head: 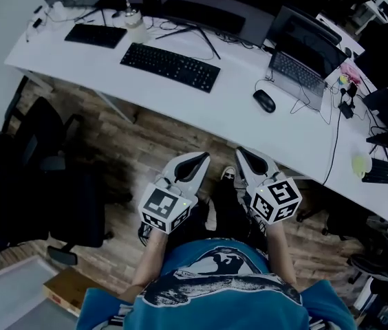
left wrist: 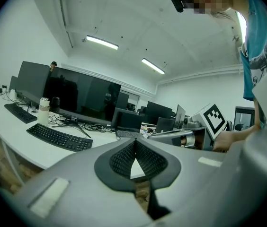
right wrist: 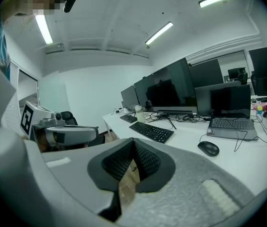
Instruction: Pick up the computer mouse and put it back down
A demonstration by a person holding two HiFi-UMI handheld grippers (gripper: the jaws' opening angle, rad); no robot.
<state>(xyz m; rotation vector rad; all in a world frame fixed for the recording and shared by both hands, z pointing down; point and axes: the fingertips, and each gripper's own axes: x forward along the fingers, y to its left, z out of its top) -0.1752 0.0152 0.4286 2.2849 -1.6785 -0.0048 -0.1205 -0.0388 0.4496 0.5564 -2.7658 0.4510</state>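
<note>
A black wired computer mouse (head: 264, 100) lies on the white desk (head: 201, 108), just left of an open laptop (head: 303, 60). In the right gripper view the mouse (right wrist: 209, 148) sits ahead and to the right, in front of the laptop (right wrist: 230, 117). Both grippers hang close to the person's body, over the wooden floor and short of the desk's edge. The left gripper (head: 201, 158) is shut with nothing in it, its pads meeting at the tips (left wrist: 134, 143). The right gripper (head: 243, 151) is also shut and empty (right wrist: 133, 145). Neither touches the mouse.
A black keyboard (head: 170, 66) lies mid-desk with a second one (head: 95, 35) further left, behind them monitors (head: 194, 9) and a white bottle (head: 134, 25). Cables trail right of the laptop. Black office chairs (head: 49, 184) stand at the left, and a cardboard box (head: 70, 289) sits on the floor.
</note>
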